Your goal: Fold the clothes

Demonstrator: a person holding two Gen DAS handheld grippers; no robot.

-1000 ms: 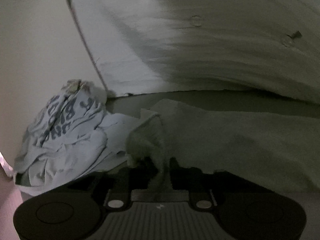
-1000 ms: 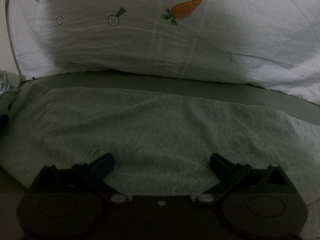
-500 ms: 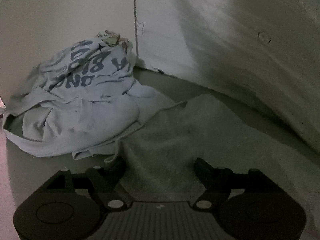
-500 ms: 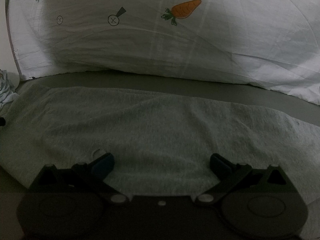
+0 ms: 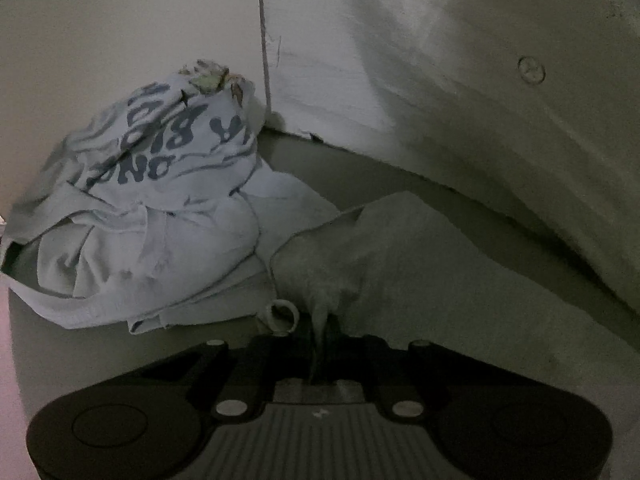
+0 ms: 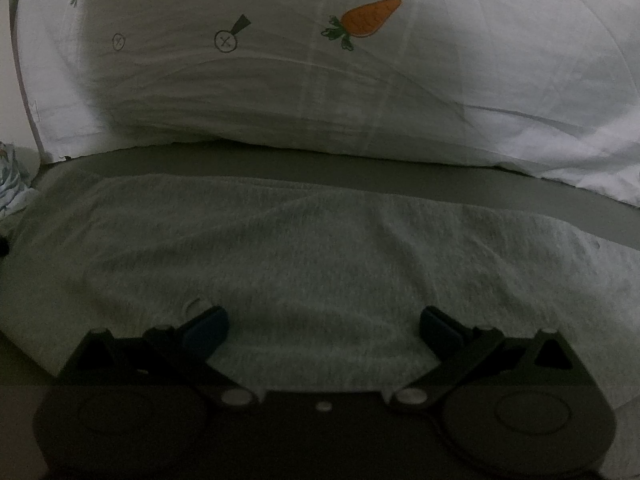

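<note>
Folding progress: early, I judge; one heather-grey knit garment (image 6: 320, 248) lies spread flat, no fold visible.
Bed surface: plain olive-grey sheet (image 6: 360, 168) under garment, against a pale wall (image 5: 120, 20).
Pillow: white, carrot-printed pillow (image 6: 320, 80) behind garment.
Pile: crumpled pale-blue lettered T-shirt (image 5: 152, 208), unfolded, at garment's left.
Left gripper (image 5: 320, 332): clenched on garment's corner.
Right gripper (image 6: 322, 322): released, fingers spread over garment's near edge.

Left gripper (image 5: 320, 332): black body, ribbed grey centre plate, two silver pivot screws, round side housings. Right gripper (image 6: 323, 322): black body, silver screws, finger pads (image 6: 208, 326) possibly dark blue; lighting dim.
</note>
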